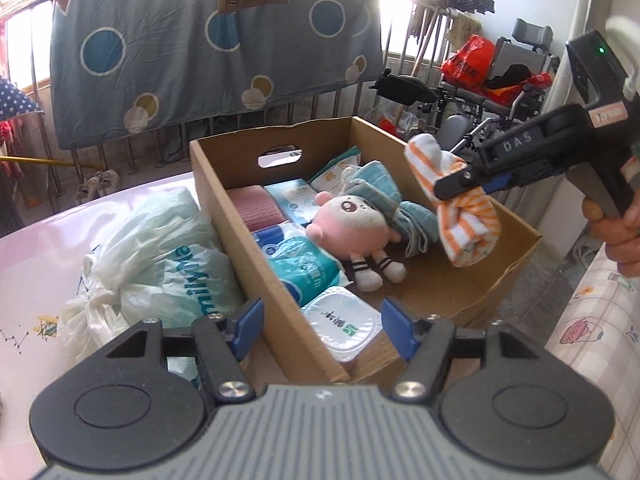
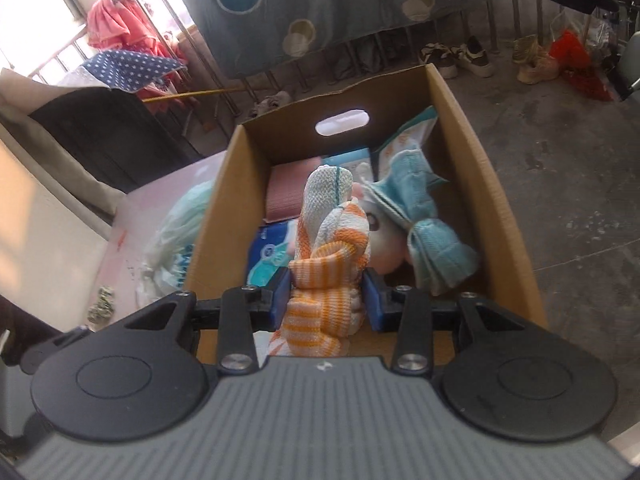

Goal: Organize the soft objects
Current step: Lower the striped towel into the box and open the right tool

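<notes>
A cardboard box (image 1: 216, 184) (image 2: 480, 168) stands on a pink surface. Inside lie a pink plush doll (image 1: 352, 224), a teal cloth (image 1: 384, 196) (image 2: 424, 216), tissue packs (image 1: 304, 264) and a white tub (image 1: 344, 328). My right gripper (image 2: 326, 300) is shut on a rolled orange-and-white striped towel (image 2: 324, 280) (image 1: 460, 216), held above the box's right half; in the left wrist view that gripper (image 1: 460, 184) comes in from the right. My left gripper (image 1: 322, 330) stands open over the box's near corner, with nothing between its blue pads (image 1: 250, 320).
A white plastic bag (image 1: 160, 264) (image 2: 172, 248) lies left of the box. A quilt with circles (image 1: 216, 40) hangs on a railing behind. A wheelchair and a red bag (image 1: 468, 60) stand at back right. Shoes (image 2: 456, 56) lie on the concrete floor.
</notes>
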The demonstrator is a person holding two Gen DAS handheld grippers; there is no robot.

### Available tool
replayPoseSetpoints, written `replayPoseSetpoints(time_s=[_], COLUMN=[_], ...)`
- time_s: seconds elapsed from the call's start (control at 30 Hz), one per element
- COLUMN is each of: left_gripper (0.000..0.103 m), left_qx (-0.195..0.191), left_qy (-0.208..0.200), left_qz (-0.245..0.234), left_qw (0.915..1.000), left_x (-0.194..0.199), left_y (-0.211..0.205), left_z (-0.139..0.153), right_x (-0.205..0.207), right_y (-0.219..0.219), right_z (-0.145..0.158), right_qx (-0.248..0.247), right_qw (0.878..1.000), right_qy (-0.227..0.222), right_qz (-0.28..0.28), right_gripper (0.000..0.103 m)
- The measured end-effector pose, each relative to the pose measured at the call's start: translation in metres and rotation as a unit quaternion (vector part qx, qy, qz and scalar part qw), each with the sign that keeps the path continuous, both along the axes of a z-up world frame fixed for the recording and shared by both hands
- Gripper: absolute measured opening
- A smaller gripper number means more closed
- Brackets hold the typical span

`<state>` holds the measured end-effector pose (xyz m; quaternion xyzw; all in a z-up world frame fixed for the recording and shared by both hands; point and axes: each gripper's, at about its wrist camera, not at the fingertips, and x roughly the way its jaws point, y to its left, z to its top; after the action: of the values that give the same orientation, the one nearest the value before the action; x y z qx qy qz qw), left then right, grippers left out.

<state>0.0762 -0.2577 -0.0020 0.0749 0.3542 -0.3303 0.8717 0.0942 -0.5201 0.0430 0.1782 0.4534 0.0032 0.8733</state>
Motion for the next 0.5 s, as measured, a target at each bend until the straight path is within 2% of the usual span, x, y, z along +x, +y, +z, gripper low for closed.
replayPoseSetpoints(time_s=[0.13,0.2,0.33,0.5], left_gripper=[0.066,0.066,0.066,0.066], left_qx=[0.005,0.005,0.005,0.008], left_qy=[0.001,0.005,0.011,0.012], left_qz=[0.018,0.025,0.035,0.044], left_qw=[0.9998,0.9997,0.9993,0.9989], left_x=[0.008,0.006,0.004,0.002], left_y=[0.019,0.028,0.039,0.05], left_z=[-0.002,-0.001,-0.002,-0.004], right_x=[0.006,0.008,0.006,0.002], right_y=[0.004,0.007,0.009,0.012], right_z=[-0.017,-0.025,-0.027,-0.018], right_qx=[-0.088,-0.113,-0.127,-0.111], right_qw=[0.995,0.992,0.99,0.992], right_qy=[0.046,0.062,0.066,0.055], right_qz=[0.002,0.003,0.0,-0.013], right_gripper=[0.042,0.043,0.047,0.048])
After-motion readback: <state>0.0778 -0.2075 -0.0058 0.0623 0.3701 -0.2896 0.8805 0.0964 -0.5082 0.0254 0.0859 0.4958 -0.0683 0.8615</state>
